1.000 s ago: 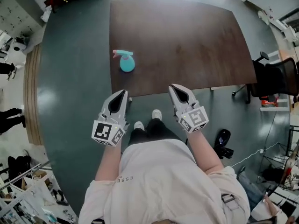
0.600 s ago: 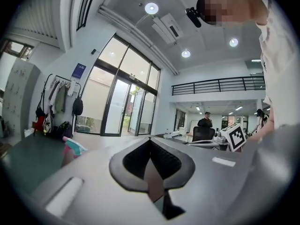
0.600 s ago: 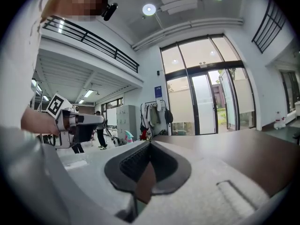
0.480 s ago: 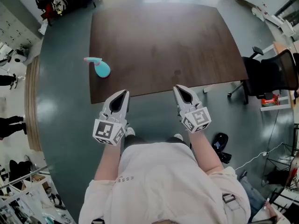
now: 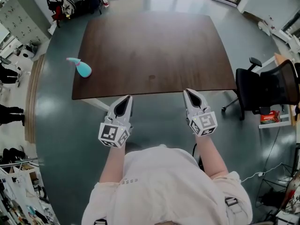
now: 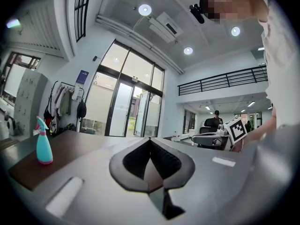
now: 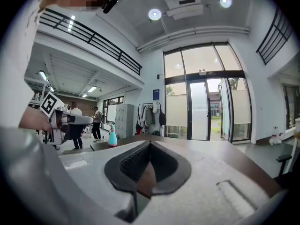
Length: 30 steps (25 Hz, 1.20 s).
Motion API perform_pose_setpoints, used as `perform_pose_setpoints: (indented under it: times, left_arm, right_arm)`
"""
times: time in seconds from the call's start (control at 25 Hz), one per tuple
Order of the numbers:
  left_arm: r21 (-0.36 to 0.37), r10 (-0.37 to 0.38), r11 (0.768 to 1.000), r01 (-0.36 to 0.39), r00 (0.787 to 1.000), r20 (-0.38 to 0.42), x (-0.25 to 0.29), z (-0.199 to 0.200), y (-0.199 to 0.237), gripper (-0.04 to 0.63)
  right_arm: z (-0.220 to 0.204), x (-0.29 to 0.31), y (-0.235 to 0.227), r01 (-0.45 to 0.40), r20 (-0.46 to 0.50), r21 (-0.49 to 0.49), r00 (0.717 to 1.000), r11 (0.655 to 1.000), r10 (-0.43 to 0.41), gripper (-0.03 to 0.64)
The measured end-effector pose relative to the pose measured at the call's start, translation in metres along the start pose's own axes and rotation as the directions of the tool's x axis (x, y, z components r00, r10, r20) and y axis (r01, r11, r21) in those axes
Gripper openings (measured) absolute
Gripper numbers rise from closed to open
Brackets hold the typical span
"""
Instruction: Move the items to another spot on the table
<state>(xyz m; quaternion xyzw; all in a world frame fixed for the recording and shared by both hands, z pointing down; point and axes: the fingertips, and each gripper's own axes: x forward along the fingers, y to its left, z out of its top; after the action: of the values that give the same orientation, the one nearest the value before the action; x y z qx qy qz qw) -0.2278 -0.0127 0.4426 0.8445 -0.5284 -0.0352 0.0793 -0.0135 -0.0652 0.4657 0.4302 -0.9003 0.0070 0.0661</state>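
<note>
Hanging short of the table (image 5: pixel 154 46) here, left gripper (image 5: pixel 125 99) and right gripper (image 5: pixel 190 93) both pinched shut on nothing. The teal spray bottle (image 5: pixel 84 70) sits right at the left edge, so we'd step in, open the left early and grab its body. It's too small to tell whether it overhangs.

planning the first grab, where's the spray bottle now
Head view: the teal spray bottle stands at the left edge of the brown table, toward its near corner, ahead and left of the left gripper.
</note>
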Motion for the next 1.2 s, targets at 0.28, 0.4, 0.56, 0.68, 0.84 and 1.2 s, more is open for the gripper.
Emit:
perform_pose_setpoints:
  times: [0.28, 0.4, 0.56, 0.68, 0.84, 1.2]
  left_arm:
    - [0.003, -0.017, 1.000, 0.017, 1.000, -0.021, 0.010, -0.015, -0.072, 0.017]
    - [0.004, -0.019, 1.000, 0.019, 1.000, -0.012, 0.010, -0.013, -0.090, 0.017]
    - [0.002, -0.033, 0.999, 0.033, 0.999, -0.010, 0.009, -0.015, -0.110, 0.017]
    - [-0.005, -0.034, 0.999, 0.034, 0.999, -0.015, 0.002, -0.018, -0.114, 0.017]
    - [-0.001, -0.033, 0.999, 0.033, 0.999, -0.008, -0.003, -0.019, -0.126, 0.017]
    - [0.001, -0.034, 0.999, 0.034, 0.999, -0.001, -0.015, -0.021, -0.141, 0.017]
  right_arm:
    - [-0.011, -0.059, -0.035, 0.008, -0.009, 0.023, 1.000, 1.000, -0.007, -0.009]
    - [-0.018, -0.073, -0.032, -0.010, -0.028, 0.031, 1.000, 0.999, 0.010, -0.009]
    - [-0.022, -0.084, -0.025, -0.039, -0.041, 0.030, 0.998, 0.999, 0.040, -0.009]
    - [-0.019, -0.087, -0.015, -0.038, -0.034, 0.019, 0.999, 0.999, 0.039, -0.009]
    - [-0.020, -0.098, -0.009, -0.052, -0.038, 0.007, 0.998, 0.999, 0.052, -0.009]
    - [-0.022, -0.109, 0.005, -0.079, -0.039, -0.001, 0.996, 0.997, 0.079, -0.009]
